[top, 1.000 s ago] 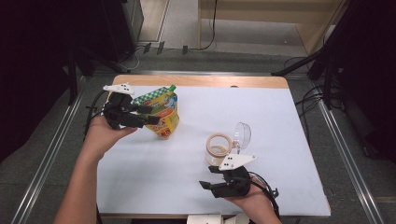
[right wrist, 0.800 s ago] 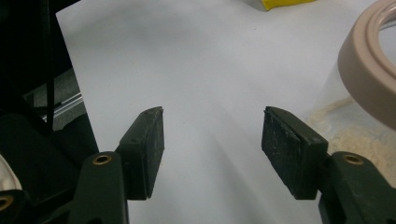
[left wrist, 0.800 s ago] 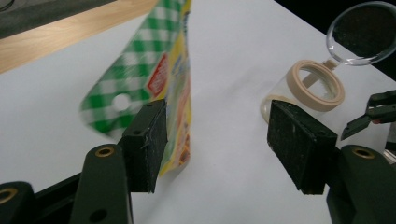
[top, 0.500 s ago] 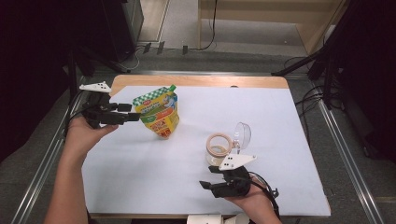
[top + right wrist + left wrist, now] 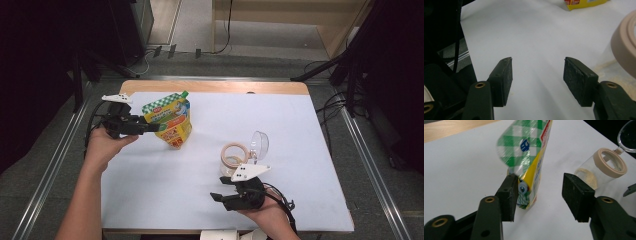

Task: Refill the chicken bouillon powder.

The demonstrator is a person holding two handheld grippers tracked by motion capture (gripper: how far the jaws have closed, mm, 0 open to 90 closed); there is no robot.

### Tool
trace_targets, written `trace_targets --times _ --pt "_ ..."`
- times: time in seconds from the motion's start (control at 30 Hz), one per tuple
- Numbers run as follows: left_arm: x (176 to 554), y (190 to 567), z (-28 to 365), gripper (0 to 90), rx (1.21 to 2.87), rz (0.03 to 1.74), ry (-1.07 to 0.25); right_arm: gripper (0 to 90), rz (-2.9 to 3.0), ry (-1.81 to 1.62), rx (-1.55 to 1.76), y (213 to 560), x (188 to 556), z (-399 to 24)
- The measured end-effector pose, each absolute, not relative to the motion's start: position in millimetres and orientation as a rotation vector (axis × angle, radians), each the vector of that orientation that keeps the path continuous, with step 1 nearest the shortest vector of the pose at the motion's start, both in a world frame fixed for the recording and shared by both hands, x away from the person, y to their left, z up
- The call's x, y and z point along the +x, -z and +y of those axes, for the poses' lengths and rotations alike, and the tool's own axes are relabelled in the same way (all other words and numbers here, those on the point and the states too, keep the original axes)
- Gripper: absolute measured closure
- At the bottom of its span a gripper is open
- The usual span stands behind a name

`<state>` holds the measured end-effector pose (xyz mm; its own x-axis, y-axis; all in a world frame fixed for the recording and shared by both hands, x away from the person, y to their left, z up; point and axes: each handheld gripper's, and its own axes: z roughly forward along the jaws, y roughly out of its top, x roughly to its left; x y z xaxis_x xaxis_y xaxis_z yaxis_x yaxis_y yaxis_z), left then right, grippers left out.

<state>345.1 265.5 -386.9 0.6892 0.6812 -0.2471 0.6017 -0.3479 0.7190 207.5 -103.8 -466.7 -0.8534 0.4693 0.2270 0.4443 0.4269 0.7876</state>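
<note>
No text you can read: pouch (image 5: 169,120) bears red label patch and blue round mark, lettering too blurred.

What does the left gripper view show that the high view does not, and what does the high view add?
Left gripper view: the left gripper has its fingers around the pouch, one finger touching it, the other apart; they have just been closing. There is powder in the jar.

High view: the right gripper near the table's front edge, both forearms, the floor.

Both: pouch, open jar, white table.
</note>
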Motion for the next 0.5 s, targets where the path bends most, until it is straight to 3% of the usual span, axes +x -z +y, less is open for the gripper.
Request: trace_targets --times 0.2,0.5 --pt "349.3 392.2 248.3 55.0 2.048 0.934 -0.127 41.7 2.648 -1.477 0.788 461.9 211.1 -85.3" --pt "361.9 405.7 243.1 65.1 2.029 1.01 -0.127 42.0 2.675 -1.479 0.714 460.2 221.5 -43.3"
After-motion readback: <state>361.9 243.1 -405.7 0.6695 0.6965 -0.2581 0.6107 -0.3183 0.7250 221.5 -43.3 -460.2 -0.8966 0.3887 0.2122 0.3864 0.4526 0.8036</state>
